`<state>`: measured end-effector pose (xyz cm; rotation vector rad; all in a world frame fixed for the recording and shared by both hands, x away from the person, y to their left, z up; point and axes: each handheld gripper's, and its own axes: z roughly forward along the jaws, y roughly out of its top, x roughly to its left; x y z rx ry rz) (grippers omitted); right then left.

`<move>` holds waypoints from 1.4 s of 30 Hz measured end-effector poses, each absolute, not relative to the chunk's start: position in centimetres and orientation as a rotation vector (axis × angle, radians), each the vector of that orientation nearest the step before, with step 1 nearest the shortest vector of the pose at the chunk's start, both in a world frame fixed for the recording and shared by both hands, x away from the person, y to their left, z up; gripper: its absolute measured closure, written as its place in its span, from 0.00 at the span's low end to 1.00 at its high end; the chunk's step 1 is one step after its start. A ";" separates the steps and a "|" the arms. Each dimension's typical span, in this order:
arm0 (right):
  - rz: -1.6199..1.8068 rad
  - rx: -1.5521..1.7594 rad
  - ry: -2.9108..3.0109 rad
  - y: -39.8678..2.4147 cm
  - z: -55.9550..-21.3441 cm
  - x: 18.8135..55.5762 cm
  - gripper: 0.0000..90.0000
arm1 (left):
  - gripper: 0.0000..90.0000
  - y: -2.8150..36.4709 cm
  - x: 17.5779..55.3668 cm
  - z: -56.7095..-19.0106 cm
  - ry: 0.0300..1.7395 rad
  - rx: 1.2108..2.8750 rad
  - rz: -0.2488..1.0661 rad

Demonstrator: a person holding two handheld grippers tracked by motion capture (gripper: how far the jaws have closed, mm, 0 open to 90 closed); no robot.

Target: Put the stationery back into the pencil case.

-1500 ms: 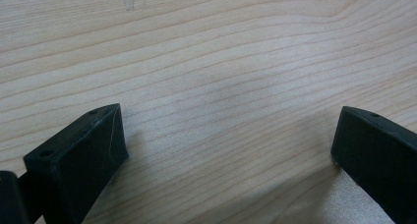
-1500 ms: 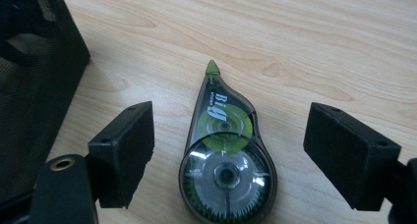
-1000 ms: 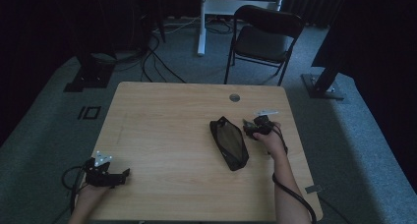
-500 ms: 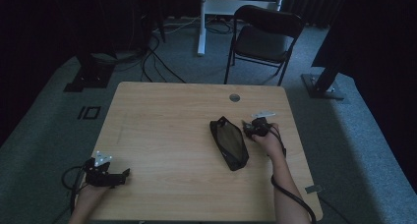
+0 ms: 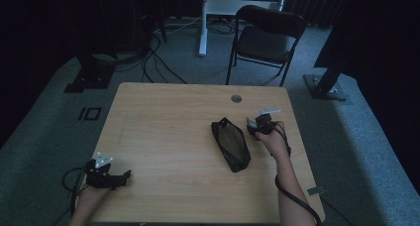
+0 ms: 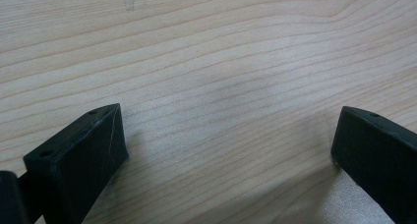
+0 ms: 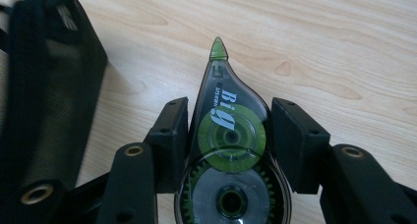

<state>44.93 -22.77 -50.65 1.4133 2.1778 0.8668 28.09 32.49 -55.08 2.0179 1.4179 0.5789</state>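
Observation:
A black mesh pouch (image 5: 231,144) lies slantwise on the right half of the wooden table (image 5: 168,117). In the right gripper view, the pouch (image 7: 44,101) sits just left of my jaws. My right gripper (image 5: 255,126) is beside the pouch's far end, shut on a clear and green correction tape roller (image 7: 228,135). The roller's green tip points away from me over the wood, and the right gripper (image 7: 228,121) presses on both its sides. My left gripper (image 5: 119,179) rests at the table's near left corner. The left gripper (image 6: 228,145) stands open over bare wood.
A round cable hole (image 5: 236,98) sits near the table's far edge. A black folding chair (image 5: 267,37) stands on the carpet beyond the table. Stand bases and cables lie on the floor at the back left and right.
The right gripper with the tape roller has shifted very slightly beside the pouch. The left gripper has not moved.

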 end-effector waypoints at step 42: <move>1.091 1.443 2.191 -15.6 -44.0 39.5 0.56 | 0.00 32.5 28.1 -55.1 1.418 2.018 0.579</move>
